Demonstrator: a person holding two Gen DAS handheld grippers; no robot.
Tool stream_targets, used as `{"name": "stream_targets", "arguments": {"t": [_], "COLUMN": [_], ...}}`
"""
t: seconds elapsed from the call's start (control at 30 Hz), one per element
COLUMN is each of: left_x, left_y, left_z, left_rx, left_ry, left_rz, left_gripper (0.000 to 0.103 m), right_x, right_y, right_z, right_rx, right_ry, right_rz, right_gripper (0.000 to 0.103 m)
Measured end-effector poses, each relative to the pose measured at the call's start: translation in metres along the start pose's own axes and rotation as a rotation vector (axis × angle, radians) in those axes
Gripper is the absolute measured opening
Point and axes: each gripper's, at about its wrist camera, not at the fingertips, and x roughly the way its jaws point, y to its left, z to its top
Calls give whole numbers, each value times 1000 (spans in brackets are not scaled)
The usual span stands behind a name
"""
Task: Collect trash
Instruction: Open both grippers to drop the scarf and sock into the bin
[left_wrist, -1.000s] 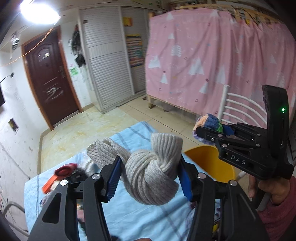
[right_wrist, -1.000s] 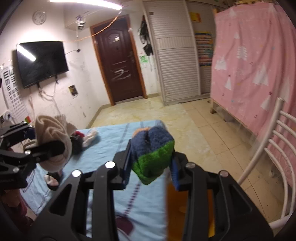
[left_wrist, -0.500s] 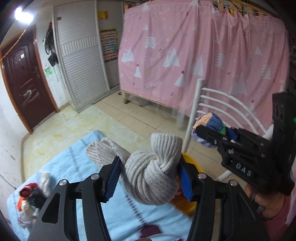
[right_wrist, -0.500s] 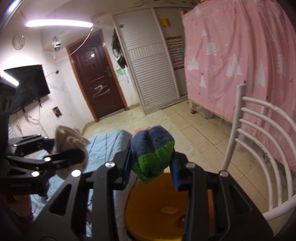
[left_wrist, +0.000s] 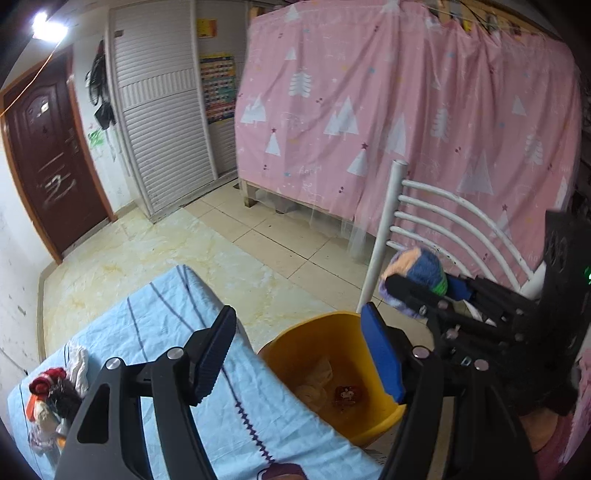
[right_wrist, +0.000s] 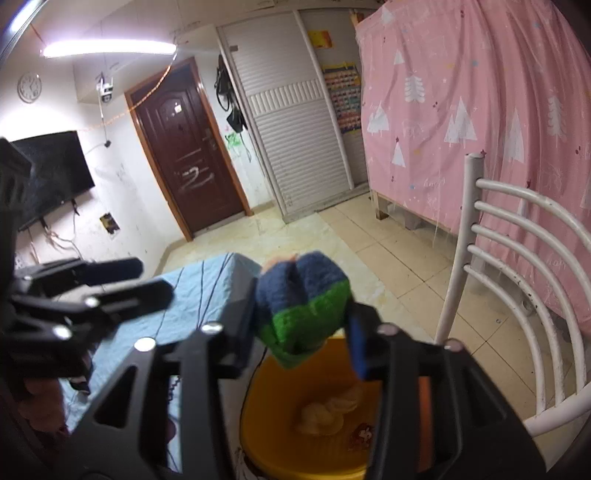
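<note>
The yellow bin (left_wrist: 343, 332) shows only in part in the left wrist view: its near wall is hidden behind the blue-striped cloth (left_wrist: 177, 332) at lower centre, and one blue pad of the left gripper (left_wrist: 299, 350) covers its right rim. The pale lump (left_wrist: 317, 384) and the small reddish item (left_wrist: 345, 395) on its floor are too blurred to identify. At the lower left edge the heap of scraps (left_wrist: 51, 398) is small, smeared and partly cut off. In the right wrist view the balled sock (right_wrist: 301, 302) is blurred and masks the bin's far rim, and the person's hand (right_wrist: 40, 406) at lower left is mostly covered.
</note>
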Motion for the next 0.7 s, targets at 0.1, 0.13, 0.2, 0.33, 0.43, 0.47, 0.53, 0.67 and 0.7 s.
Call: {"name": "stream_targets", "arguments": {"t": [0.1,0.13,0.2,0.33,0.43,0.47,0.53,0.67,0.7], "left_x": [-7,-9,-14,-25,-34,-38,-43,-56,-59], "left_y": [11,13,18,31,43,48,56,77,82], "left_z": [-3,-3,-6,-11,-15,-16,-19,-27,-29], "left_rx": [-22,-24,-33,-54,-73,-81,-91,-115,-122], "left_ry": [-6,-7,-11,-25,-38,-41,-47,-60,-64], "left_rz": [4,5,6,7,16,19,28,50,55], "left_gripper": [62,62,62,62,63,63,64,64,65], "right_x": [5,6,6,8,11,13,15,20,22], "right_y": [6,7,12,26,43,50,65,94,100], "right_z": [-1,-1,0,-1,-3,-3,-5,-10,-11], "right_rx": [-7,-9,-11,-32,-61,-70,-90,-131,-140], "right_ry": [9,13,14,20,31,36,44,64,69], "right_rz": [-5,-7,-11,2,24,31,50,86,95], "right_gripper": [62,65,67,68,68,68,69,70,71]}}
